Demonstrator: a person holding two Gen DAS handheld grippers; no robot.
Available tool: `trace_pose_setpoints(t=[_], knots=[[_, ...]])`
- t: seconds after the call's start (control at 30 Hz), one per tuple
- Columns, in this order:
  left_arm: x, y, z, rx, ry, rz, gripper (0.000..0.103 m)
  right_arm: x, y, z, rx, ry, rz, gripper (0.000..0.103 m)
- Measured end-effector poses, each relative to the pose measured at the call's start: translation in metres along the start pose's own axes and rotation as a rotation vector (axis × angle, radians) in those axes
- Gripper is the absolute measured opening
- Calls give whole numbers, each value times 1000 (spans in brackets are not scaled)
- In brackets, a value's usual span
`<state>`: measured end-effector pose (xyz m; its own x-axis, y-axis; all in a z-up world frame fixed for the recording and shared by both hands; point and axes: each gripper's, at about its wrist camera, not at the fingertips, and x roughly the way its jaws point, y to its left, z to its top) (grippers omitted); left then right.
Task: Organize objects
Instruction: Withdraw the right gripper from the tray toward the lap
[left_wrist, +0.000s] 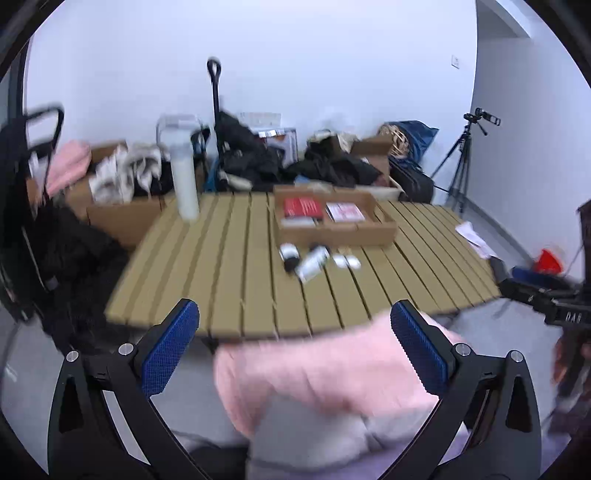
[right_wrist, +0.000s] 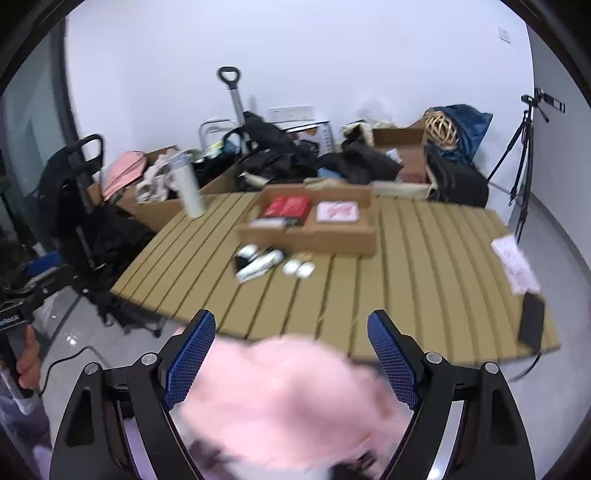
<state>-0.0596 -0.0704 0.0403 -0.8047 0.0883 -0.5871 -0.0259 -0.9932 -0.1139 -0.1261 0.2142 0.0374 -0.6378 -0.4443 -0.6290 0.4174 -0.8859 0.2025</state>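
Observation:
A slatted tan table (left_wrist: 229, 266) (right_wrist: 424, 280) holds a cardboard tray (left_wrist: 334, 230) (right_wrist: 314, 236) with a red box (left_wrist: 303, 207) (right_wrist: 288, 206) and a pink-patterned box (left_wrist: 343, 212) (right_wrist: 338, 212) inside. Several small bottles and tubes (left_wrist: 314, 258) (right_wrist: 262, 264) lie in front of the tray. A white flask (left_wrist: 183, 173) (right_wrist: 188, 184) stands at the table's far left. My left gripper (left_wrist: 295, 339) and right gripper (right_wrist: 291, 343) are both open and empty, well short of the table, above a blurred pink sleeve (left_wrist: 325, 373) (right_wrist: 280, 391).
A pink sheet (right_wrist: 515, 264) and a black phone (right_wrist: 532, 321) lie at the table's right end. Boxes, bags and clothes crowd the floor behind (right_wrist: 277, 162). A black cart (right_wrist: 70, 184) stands left, a camera tripod (right_wrist: 524, 147) right.

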Motion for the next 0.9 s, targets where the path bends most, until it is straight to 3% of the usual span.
trace_pose_setpoints(t=[0.07, 0.13, 0.2, 0.33, 0.4, 0.5, 0.77, 0.9], knots=[[0, 4, -18, -42, 30, -42, 103, 5, 12, -16, 4, 39, 118, 87], [9, 5, -22, -46, 74, -17, 103, 10, 24, -20, -44, 62, 64, 87], [14, 10, -20, -66, 84, 11, 103, 10, 33, -16, -76, 31, -5, 87], [14, 17, -22, -91, 68, -15, 103, 6, 39, -18, -80, -7, -1, 87], [21, 19, -27, -95, 84, -8, 103, 10, 37, -19, -74, -10, -35, 87], [43, 23, -39, -123, 131, 0, 103, 19, 29, -27, -22, 2, 1, 87], [109, 30, -65, -137, 200, -29, 103, 99, 1, -57, 38, 183, 39, 86], [157, 29, -64, -110, 251, -26, 102, 139, -12, -56, 8, 229, 9, 77]])
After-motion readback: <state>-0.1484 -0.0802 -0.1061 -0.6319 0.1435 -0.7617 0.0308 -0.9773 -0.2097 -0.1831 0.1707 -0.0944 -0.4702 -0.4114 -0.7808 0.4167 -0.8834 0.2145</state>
